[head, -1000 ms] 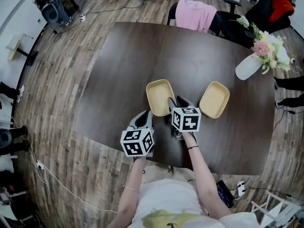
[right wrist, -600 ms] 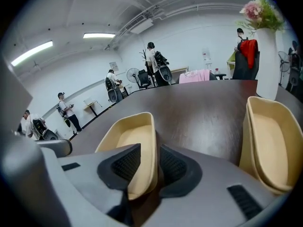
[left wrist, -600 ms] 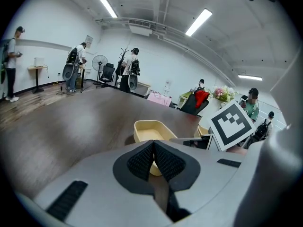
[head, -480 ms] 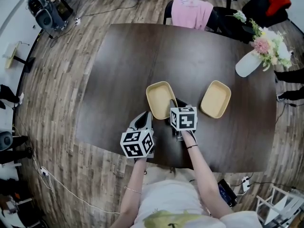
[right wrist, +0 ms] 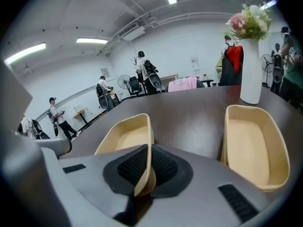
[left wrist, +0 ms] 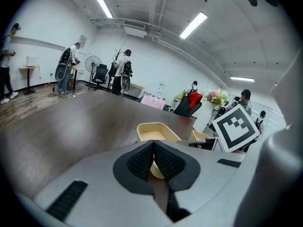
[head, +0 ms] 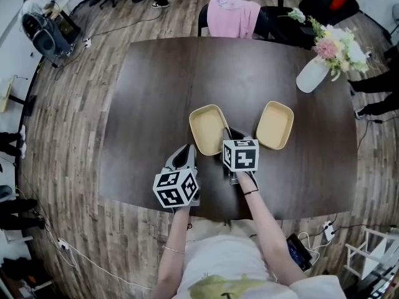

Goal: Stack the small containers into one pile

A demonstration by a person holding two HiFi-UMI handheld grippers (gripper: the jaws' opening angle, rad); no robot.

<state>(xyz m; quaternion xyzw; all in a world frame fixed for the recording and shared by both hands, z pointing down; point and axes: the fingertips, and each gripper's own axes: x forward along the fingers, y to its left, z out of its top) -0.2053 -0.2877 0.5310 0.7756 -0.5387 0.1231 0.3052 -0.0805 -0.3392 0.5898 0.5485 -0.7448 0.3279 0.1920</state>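
Right gripper (right wrist: 147,149), just closed, pinches a shallow cream container (right wrist: 124,135) by its rim.

We look down on a dark brown table (head: 162,92) standing on a grey-brown plank floor (head: 68,136). At twelve o'clock a pink cloth (head: 232,16) hangs over a chair (head: 202,25) at the table's edge. At two o'clock a white vase (head: 310,75) of flowers (head: 336,42) stands on the table. At ten o'clock black equipment (head: 42,33) sits on the floor, and at seven o'clock a white cable (head: 68,249) trails across it. Farther off we see white walls (left wrist: 156,65), long ceiling lights (left wrist: 193,24), a standing fan (left wrist: 93,62) and people (left wrist: 124,70) on their feet.
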